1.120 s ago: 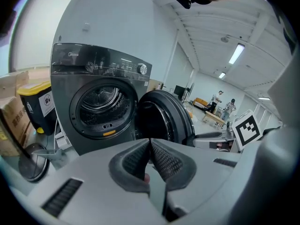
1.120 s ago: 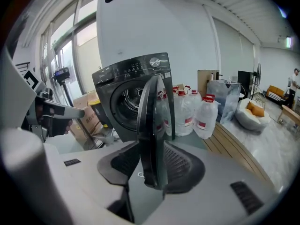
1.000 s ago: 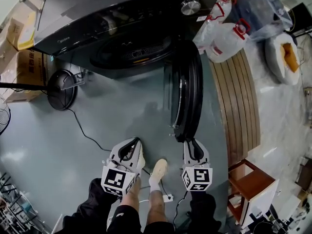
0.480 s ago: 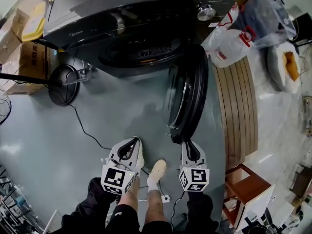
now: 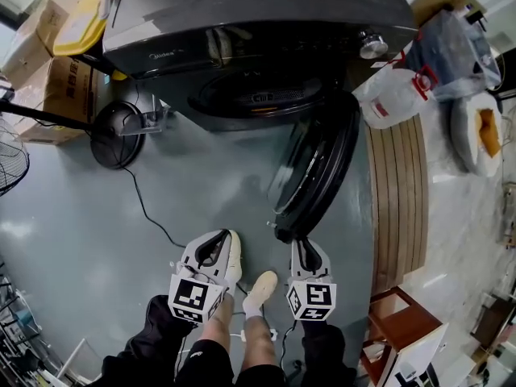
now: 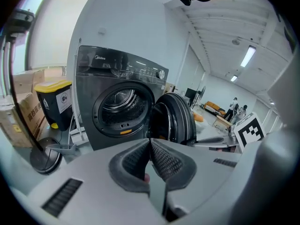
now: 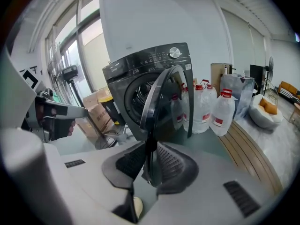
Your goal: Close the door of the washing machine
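Observation:
A dark front-loading washing machine stands at the top of the head view, its drum open. Its round door hangs half open, swung out on the right. My right gripper holds the door's free edge. In the right gripper view the door's rim runs down between the pads of that gripper, which press on it; the jaws have just been opening slightly. My left gripper hovers over the floor to the left, away from the door. Its pads meet at the tips with nothing between them.
Large water jugs stand right of the machine beside a wooden slatted platform. A fan base with a cable and cardboard boxes lie to the left. A wooden stool is at lower right. The person's feet are between the grippers.
The door has swung from edge-on toward the machine's opening, its free edge moving left. My right gripper moved left with it. The left gripper stays in the same place in the picture.

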`<control>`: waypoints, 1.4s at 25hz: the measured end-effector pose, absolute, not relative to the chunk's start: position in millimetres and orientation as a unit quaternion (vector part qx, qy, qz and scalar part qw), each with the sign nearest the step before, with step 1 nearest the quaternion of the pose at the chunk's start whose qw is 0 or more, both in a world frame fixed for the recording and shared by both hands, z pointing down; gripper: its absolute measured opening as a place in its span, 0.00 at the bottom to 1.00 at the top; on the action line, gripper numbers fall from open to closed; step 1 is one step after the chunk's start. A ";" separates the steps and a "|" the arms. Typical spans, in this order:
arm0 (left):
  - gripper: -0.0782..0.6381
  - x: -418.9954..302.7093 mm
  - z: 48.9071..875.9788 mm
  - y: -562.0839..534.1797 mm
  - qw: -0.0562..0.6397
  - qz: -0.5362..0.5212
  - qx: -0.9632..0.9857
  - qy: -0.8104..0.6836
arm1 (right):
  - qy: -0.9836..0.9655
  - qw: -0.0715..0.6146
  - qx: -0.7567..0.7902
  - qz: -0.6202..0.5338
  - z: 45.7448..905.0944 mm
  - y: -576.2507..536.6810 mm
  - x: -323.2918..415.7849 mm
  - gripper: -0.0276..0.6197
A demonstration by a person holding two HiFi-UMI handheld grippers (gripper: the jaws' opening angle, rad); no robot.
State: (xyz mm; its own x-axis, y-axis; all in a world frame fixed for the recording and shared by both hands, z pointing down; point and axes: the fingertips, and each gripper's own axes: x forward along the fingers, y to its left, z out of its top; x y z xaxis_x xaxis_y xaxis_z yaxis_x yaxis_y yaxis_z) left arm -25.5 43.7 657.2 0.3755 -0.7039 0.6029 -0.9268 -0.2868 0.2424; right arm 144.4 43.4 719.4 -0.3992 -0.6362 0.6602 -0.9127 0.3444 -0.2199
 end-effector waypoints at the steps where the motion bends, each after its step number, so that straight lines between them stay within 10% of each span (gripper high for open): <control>1: 0.15 -29.1 656.9 43.5 0.287 0.193 0.776 -0.528 | -0.784 0.236 0.494 0.291 719.0 42.3 140.2 0.18; 35: 0.15 -162.8 661.6 29.5 0.311 0.167 0.719 -0.599 | -0.803 0.229 0.463 0.297 720.3 -4.2 -9.8 0.20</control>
